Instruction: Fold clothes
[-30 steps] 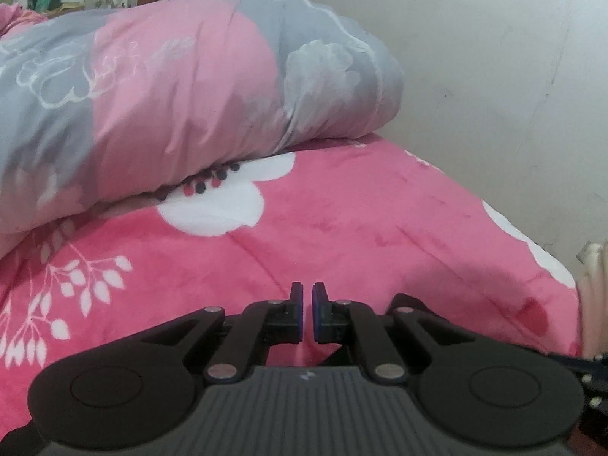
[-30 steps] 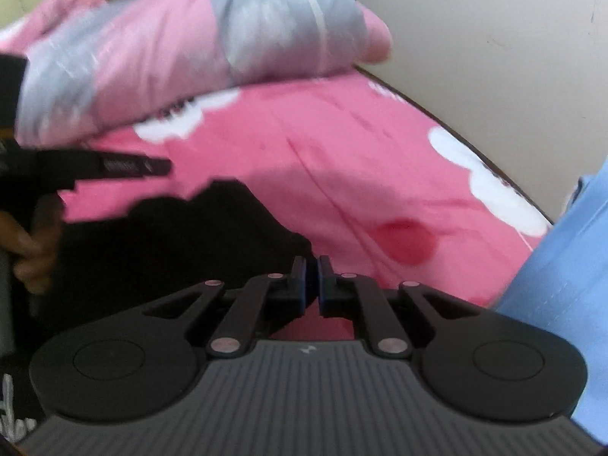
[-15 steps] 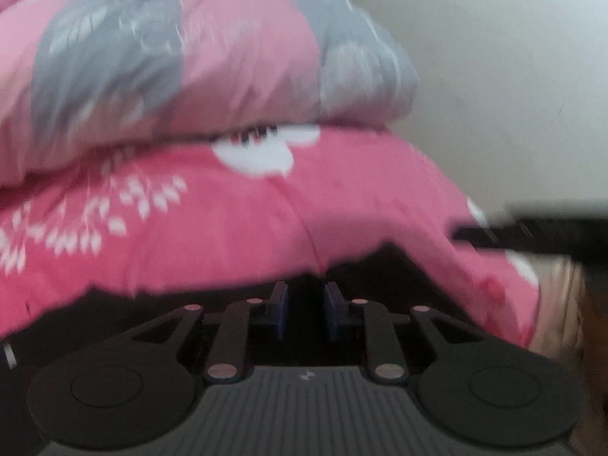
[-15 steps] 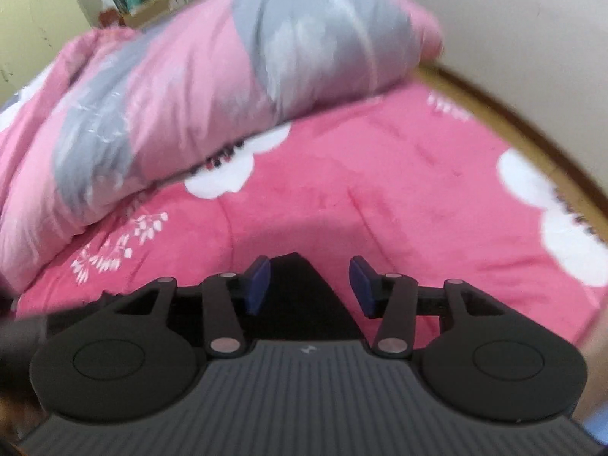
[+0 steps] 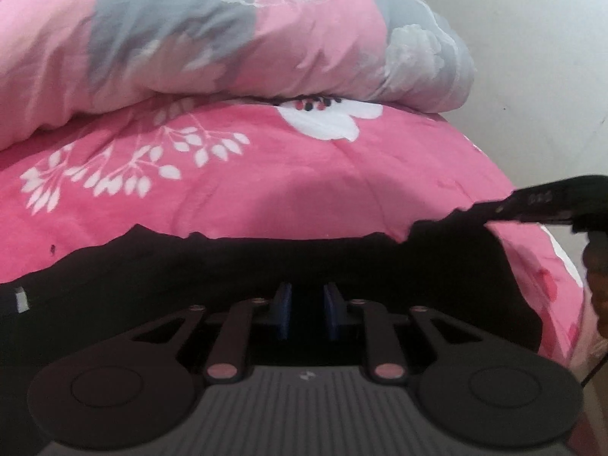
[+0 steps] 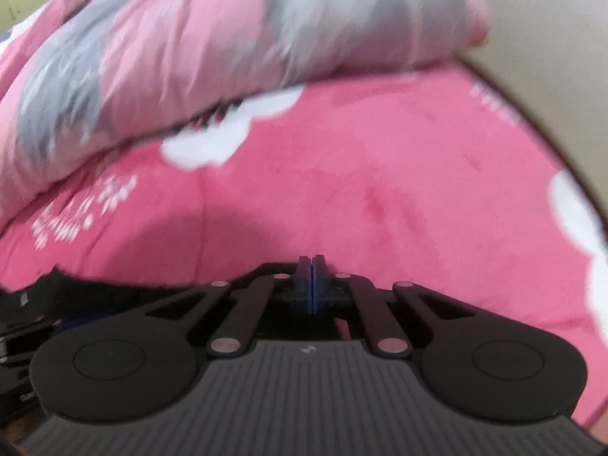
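Observation:
A black garment (image 5: 266,266) lies spread on the pink flowered bed sheet (image 5: 304,174), with a small white tag (image 5: 22,299) at its left edge. My left gripper (image 5: 307,313) hangs low over the garment's middle, open by a narrow gap, with nothing between its blue pads. In the left wrist view my right gripper (image 5: 490,211) comes in from the right, its tip at the garment's lifted right corner. The right wrist view shows that gripper (image 6: 311,283) with blue pads pressed together at the black garment's (image 6: 266,269) edge.
A rolled pink and grey flowered quilt (image 5: 228,38) lies across the far side of the bed. A pale wall (image 5: 532,57) runs along the right. A hand (image 5: 596,285) holds the right gripper at the frame's right edge. Bare sheet lies between the garment and the quilt.
My left gripper went from shut to slightly open and now sits over the spread garment. My right gripper opened half a second ago and has shut again at the garment's edge.

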### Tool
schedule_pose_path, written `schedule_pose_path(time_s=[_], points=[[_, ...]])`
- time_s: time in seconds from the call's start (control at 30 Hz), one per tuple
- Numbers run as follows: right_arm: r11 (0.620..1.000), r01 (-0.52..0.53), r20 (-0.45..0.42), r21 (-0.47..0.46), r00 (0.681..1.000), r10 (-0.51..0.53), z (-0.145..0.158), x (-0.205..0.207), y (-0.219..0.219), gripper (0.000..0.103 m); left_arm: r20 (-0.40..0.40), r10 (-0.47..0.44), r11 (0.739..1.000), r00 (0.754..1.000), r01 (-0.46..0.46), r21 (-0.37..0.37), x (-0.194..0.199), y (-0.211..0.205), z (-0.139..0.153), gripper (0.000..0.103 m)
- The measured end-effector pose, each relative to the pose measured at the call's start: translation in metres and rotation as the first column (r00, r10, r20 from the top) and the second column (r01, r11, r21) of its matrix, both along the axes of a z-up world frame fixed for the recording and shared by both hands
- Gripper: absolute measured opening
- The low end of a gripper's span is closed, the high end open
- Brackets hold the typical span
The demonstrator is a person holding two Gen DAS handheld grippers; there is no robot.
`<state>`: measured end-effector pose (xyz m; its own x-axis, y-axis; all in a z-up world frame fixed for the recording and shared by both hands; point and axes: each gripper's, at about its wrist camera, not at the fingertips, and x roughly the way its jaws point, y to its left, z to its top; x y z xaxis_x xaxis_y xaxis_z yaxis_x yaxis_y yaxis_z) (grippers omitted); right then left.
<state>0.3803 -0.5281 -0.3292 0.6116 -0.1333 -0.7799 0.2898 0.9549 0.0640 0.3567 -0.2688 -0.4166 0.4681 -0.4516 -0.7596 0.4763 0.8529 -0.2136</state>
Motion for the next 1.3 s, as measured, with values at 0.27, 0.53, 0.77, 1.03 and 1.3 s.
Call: schedule_pose_path(time_s=[0.27,0.53,0.77,1.03,1.3], points=[[0.99,0.048,-0.046,-0.136,0.997,-0.055,-0.027,0.014,-0.006,0.0,0.038,0.013,0.999,0.999,-0.014,0.036,0.002,-0.002,-0.004,0.018],[0.987,0.124,0.01,-0.107,0.992,-0.123,-0.006,0.001,-0.014,0.003,0.076,0.016,0.999,0.997,-0.019,0.042,0.003,-0.004,0.0,0.017],[0.995,-0.101,0.046,0.007,0.994,0.101,0.028,-0.015,0.017,0.007,0.11,0.016,0.998,0.994,-0.023,0.067,0.02,-0.006,-0.006,0.018],[0.998,-0.018,-0.144,0.068,0.989,0.027,-0.029,-0.009,0.008,0.0,0.138,0.048,0.995,0.989,-0.06,0.083,0.029,-0.007,-0.009,0.013],[0.998,0.013,-0.135,-0.053,0.991,-0.021,0.006,-0.073,0.047,0.009,0.143,0.058,0.993,0.988,-0.072,0.096,0.037,-0.009,-0.011,0.014]])
